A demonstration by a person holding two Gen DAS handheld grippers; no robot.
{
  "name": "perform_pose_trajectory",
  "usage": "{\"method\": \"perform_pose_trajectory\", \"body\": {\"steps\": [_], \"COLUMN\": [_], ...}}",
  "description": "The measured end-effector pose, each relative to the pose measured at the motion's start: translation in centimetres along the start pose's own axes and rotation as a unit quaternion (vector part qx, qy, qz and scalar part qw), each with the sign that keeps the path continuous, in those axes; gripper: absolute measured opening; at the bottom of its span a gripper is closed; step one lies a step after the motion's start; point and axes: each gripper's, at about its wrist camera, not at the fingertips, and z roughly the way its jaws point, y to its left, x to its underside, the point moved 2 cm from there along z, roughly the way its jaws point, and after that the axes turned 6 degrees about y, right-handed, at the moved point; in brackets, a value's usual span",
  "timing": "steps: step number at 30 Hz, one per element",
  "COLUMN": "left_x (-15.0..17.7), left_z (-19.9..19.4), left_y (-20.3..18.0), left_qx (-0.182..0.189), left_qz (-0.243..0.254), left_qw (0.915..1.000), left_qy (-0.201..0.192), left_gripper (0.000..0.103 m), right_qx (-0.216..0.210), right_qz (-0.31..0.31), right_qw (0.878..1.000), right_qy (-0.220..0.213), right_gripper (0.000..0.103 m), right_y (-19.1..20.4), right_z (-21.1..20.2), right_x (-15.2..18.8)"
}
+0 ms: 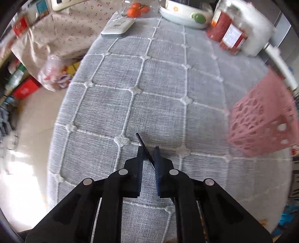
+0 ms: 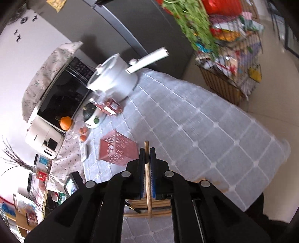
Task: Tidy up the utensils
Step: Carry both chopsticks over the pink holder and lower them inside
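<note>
In the left wrist view my left gripper [image 1: 149, 149] points down at the grey checked tablecloth [image 1: 142, 89], shut on a thin black chopstick [image 1: 143, 144] that crosses slantwise between its pads. A pink perforated basket [image 1: 261, 121] stands to its right. In the right wrist view my right gripper [image 2: 147, 149] is above the table, shut on a wooden chopstick [image 2: 147, 158] that runs along its fingers. Below it several wooden chopsticks [image 2: 160, 209] and a black one [image 2: 133, 207] lie on the cloth. The pink basket [image 2: 116, 149] sits just left of the fingertips, further back.
At the table's far end stand a white pot with a long handle [image 2: 115, 76], a jar of red contents [image 1: 233, 35], a white bowl [image 1: 185, 18], oranges [image 1: 136, 9] and a flat white box [image 1: 117, 29]. A microwave [image 2: 61, 93] stands behind; a loaded shelf [image 2: 229, 61] beyond.
</note>
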Motion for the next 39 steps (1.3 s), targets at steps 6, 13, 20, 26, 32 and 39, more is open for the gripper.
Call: {"method": "perform_pose_trajectory", "body": {"steps": [6,13,20,26,32,39], "left_x": [2.1,2.8,-0.2,-3.4,-4.5,-5.3], "left_z": [-5.3,-13.3,-22.0,-26.1,-23.4,-20.2], "left_y": [1.3,1.0,-1.9,-5.4,-8.1,-9.5], "left_qx": [0.052,0.077,0.102,0.137,0.165,0.184], "left_qz": [0.036,0.069,0.088,0.107,0.127,0.138], "left_qw": [0.9958,0.9811,0.9566,0.9424,0.9447,0.9472], "left_qy": [-0.067,-0.163,-0.258,-0.286,-0.253,-0.223], "left_gripper": [0.007,0.003,0.003,0.003,0.003,0.003], "right_qx": [-0.023,-0.037,-0.063,-0.088,-0.091,-0.063], "right_qz": [-0.01,-0.008,0.014,0.026,0.017,-0.016], "right_qw": [1.0,0.999,0.994,0.989,0.991,0.995], "right_qy": [-0.01,-0.038,-0.086,-0.115,-0.1,-0.07], "right_gripper": [0.005,0.005,0.005,0.005,0.005,0.006], "right_y": [0.5,1.7,2.7,4.1,6.2,9.0], "right_z": [-1.5,-4.2,-7.1,-6.9,-3.3,1.1], "right_x": [-0.7,-1.7,-5.5,-8.8,-10.6,-11.1]}}
